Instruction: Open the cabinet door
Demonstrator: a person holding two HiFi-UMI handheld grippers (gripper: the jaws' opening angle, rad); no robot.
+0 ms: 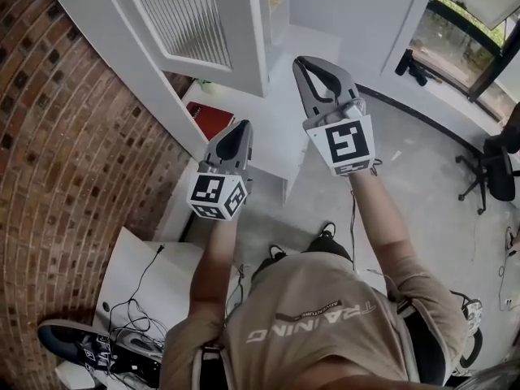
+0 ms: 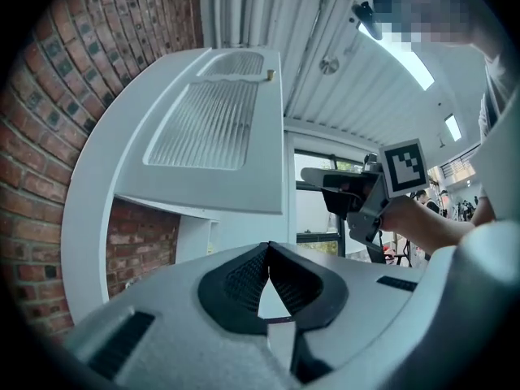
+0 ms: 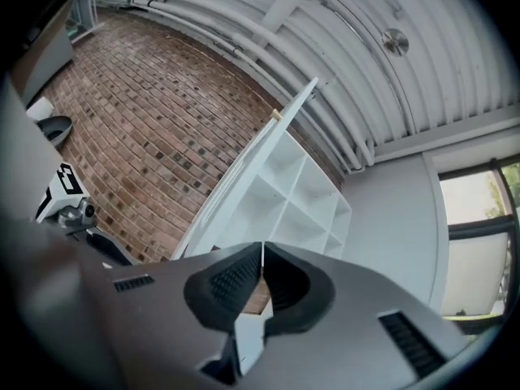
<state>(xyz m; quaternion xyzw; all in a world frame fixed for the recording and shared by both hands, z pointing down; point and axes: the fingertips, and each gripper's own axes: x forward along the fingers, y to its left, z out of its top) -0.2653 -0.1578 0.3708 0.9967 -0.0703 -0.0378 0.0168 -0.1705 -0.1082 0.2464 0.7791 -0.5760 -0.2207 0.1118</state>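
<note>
The white cabinet door (image 1: 185, 16), with a ribbed glass panel, stands swung open above me. In the left gripper view the door (image 2: 213, 128) fills the upper left, with a small brass knob (image 2: 269, 75) at its top corner. My left gripper (image 1: 245, 126) (image 2: 268, 249) is shut and empty, a little below and in front of the door. My right gripper (image 1: 299, 62) (image 3: 262, 246) is also shut with nothing in it, held beside the open cabinet. It shows in the left gripper view (image 2: 313, 175) too. The right gripper view shows the door's edge (image 3: 272, 140) and white shelves (image 3: 302, 192).
A brick wall (image 1: 57, 128) runs along the left. A red book (image 1: 213, 119) lies on a low cabinet shelf. Cables (image 1: 134, 303) and a shoe (image 1: 73, 338) lie on the floor at the lower left. An office chair (image 1: 494, 173) stands at the right by the window.
</note>
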